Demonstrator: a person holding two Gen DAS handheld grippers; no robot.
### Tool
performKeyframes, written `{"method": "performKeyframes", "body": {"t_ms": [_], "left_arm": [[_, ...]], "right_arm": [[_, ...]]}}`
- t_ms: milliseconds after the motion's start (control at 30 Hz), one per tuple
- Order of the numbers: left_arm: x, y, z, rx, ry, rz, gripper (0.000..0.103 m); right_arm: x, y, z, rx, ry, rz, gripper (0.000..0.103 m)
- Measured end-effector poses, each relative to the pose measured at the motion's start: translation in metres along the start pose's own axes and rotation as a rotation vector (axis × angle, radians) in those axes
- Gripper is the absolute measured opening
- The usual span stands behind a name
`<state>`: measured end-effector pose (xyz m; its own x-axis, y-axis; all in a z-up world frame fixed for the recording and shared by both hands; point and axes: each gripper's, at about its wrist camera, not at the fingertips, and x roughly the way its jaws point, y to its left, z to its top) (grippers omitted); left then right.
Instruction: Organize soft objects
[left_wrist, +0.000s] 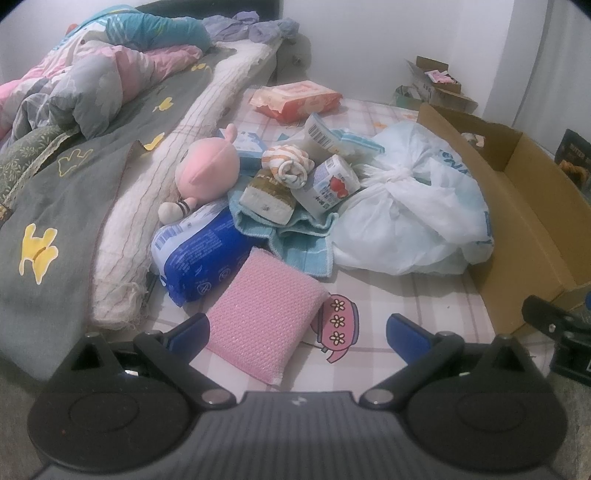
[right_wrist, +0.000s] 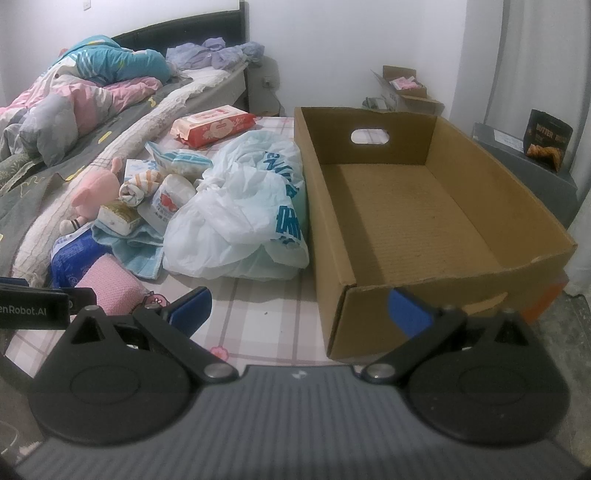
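Two hand-held grippers hover over a checked pink sheet (right_wrist: 258, 306) strewn with soft items beside a large open brown cardboard box (right_wrist: 417, 206).

The left gripper (left_wrist: 297, 328) has its blue-tipped jaws spread wide and holds nothing; a pink textured rectangular sponge (left_wrist: 264, 314) lies flat between them, its near end by the left finger. Behind it lie a blue plastic-wrapped pack (left_wrist: 199, 254), a pink plush toy (left_wrist: 208, 166), a folded light-blue towel (left_wrist: 295, 236) and a knotted white plastic bag (left_wrist: 406, 206) touching the box. The right gripper (right_wrist: 299, 310) is also wide open and holding nothing, near the box's front corner.
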<state>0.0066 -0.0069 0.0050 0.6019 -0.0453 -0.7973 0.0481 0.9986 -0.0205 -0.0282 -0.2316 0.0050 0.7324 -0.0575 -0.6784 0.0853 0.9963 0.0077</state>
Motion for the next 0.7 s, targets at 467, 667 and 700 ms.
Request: {"method": "performKeyframes", "body": {"t_ms": [467,667,700], "left_arm": [[0.006,0.029,-0.010,-0.030,0.005,0.040,0.102],[0.007,0.051,-0.017,-0.023,-0.020,0.065,0.102],[0.008,0.056,-0.019,-0.028,-0.031,0.062,0.102]], "right_arm": [[0.006,0.018,-0.006,-0.060,0.020,0.056,0.102],[0.010,0.029,-0.002,-0.070,0.000,0.164,0.102],[0.012,0.031,-0.001,-0.081,-0.004,0.198,0.102]]}}
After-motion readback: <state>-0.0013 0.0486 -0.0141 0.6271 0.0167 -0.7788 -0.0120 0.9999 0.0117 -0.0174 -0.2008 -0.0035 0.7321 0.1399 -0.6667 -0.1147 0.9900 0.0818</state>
